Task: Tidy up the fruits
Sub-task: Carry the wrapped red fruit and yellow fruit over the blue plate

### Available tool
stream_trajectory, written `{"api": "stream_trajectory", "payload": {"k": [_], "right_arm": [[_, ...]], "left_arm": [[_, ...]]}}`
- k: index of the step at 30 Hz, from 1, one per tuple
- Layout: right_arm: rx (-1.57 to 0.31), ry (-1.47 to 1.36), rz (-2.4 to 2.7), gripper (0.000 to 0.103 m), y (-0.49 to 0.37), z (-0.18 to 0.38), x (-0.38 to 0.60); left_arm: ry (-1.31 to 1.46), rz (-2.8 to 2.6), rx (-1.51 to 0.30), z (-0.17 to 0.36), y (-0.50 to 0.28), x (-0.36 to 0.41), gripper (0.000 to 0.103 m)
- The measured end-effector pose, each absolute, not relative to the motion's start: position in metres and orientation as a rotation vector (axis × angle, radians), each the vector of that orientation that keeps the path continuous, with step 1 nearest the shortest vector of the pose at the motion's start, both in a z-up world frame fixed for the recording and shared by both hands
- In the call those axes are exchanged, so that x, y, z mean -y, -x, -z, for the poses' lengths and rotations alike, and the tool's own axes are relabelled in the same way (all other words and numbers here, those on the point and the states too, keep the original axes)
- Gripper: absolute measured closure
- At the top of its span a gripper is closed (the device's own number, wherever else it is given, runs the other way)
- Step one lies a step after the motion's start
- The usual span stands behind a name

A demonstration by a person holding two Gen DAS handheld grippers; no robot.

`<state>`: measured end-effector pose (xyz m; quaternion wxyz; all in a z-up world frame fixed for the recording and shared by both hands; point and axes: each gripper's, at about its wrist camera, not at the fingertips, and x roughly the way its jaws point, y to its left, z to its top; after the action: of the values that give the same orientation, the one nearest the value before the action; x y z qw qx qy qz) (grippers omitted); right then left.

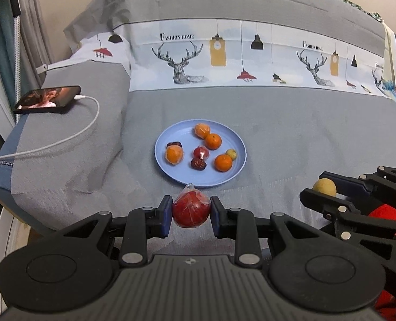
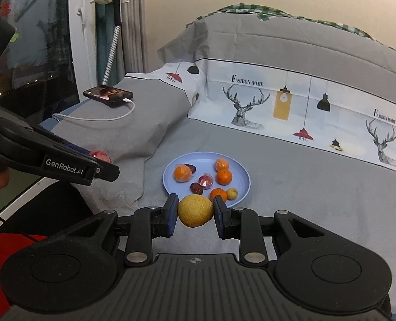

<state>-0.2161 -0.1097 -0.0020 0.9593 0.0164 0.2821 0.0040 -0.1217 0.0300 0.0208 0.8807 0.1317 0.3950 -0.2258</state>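
Carrying two fruits at once, we read this as the transport step, both pieces held short of the plate [image 1: 171,176]. Our left gripper [image 1: 191,214] pinches a red fruit in clear wrap [image 1: 191,210], pads pressed on either side, the twist of wrap poking up toward the plate's near rim. Our right gripper [image 2: 195,211] pinches a round yellow fruit [image 2: 195,210] the same way; from the left wrist view that gripper [image 1: 319,191] sits off toward the right edge of the bed [image 1: 291,133], clear of the plate. The blue plate lies on the grey bedspread near the middle of the bed and already carries several pieces: four orange citrus, some looking wrapped or partly peeled, a small wrapped red fruit [image 1: 200,152], two dark red ones and a small yellow-green one [image 1: 232,154]. A phone [image 1: 48,99] on its white cable [image 1: 91,123] rests on the raised fold by the left edge, well apart from the work. Whether each fruit is lifted or touching the cloth we cannot tell. Next move, in our judgement: bring each fruit over a bare patch of the plate, the near side or the far-left part looks freest, lower it, then spread the pads. Round fruit may roll once released, and the wrap could cling to a pad, so a low, slow release seems wise.
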Motion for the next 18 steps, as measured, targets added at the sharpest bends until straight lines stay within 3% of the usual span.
{"api": "stream_trajectory", "payload": {"k": [18], "right_arm": [[-0.689,-0.051,-0.004,0.073,0.183,0.025,0.117]], "left_arm": [[-0.276,0.468,-0.913,-0.002,0.069,-0.019,0.07]]}}
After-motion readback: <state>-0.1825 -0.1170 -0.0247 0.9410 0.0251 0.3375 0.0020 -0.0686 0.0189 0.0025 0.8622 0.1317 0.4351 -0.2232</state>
